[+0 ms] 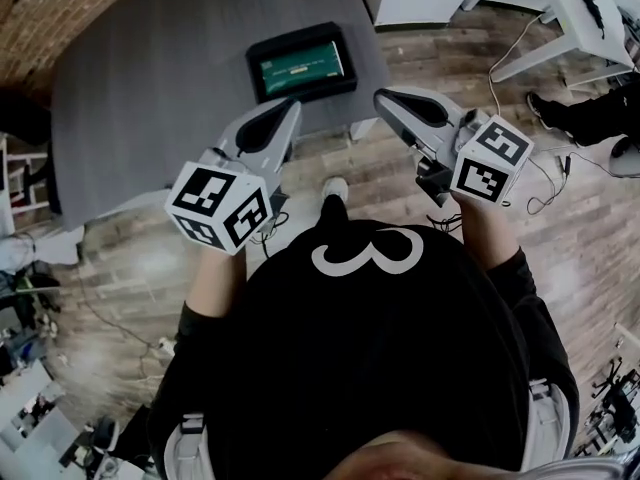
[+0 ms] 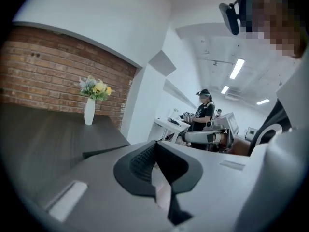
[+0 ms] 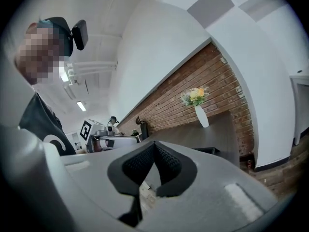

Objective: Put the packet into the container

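A black container rests on the grey table near its front edge, with a green packet lying flat inside it. My left gripper is shut and holds nothing; it hovers just in front of the container's near rim. My right gripper is also shut and holds nothing, off the table's right corner over the wooden floor. In the left gripper view the left gripper's dark pads meet, and the container shows as a low dark strip. In the right gripper view the right gripper is closed too.
A white vase of flowers stands at the table's far end against a brick wall. A white desk and cables lie to the right on the floor. Another person stands farther back in the room.
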`<state>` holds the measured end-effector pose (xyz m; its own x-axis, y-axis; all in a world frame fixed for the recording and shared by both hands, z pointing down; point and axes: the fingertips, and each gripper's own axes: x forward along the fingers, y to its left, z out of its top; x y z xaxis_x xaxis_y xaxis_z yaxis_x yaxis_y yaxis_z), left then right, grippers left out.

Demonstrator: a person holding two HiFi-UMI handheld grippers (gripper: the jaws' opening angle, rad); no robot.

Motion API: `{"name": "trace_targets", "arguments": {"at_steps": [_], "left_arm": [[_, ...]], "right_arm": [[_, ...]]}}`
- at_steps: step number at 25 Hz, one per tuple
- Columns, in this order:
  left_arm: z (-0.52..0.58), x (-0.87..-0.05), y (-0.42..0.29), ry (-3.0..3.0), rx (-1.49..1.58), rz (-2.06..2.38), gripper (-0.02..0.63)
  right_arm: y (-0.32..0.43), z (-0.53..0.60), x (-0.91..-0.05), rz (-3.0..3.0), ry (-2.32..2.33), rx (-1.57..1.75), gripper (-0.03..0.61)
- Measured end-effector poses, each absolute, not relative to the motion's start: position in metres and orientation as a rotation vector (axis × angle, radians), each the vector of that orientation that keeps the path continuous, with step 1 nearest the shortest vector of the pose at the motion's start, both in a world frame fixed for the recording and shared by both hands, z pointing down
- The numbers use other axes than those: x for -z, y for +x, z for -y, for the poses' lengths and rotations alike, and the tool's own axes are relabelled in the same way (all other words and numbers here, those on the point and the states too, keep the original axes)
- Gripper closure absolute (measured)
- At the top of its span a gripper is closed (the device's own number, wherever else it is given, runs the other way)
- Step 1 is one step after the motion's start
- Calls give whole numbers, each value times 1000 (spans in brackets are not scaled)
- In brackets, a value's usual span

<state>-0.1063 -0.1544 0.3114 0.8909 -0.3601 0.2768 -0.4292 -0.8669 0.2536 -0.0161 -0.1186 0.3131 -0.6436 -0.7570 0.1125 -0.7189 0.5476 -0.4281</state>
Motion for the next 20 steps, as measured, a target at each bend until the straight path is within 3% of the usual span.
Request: {"name": "trace_targets", "arguments": {"at_steps": [20], "left_arm": [[127, -326, -116, 2695, -264, 650, 601]], "right_arm": [[-34, 101, -328, -2721, -1315, 647, 578]]}}
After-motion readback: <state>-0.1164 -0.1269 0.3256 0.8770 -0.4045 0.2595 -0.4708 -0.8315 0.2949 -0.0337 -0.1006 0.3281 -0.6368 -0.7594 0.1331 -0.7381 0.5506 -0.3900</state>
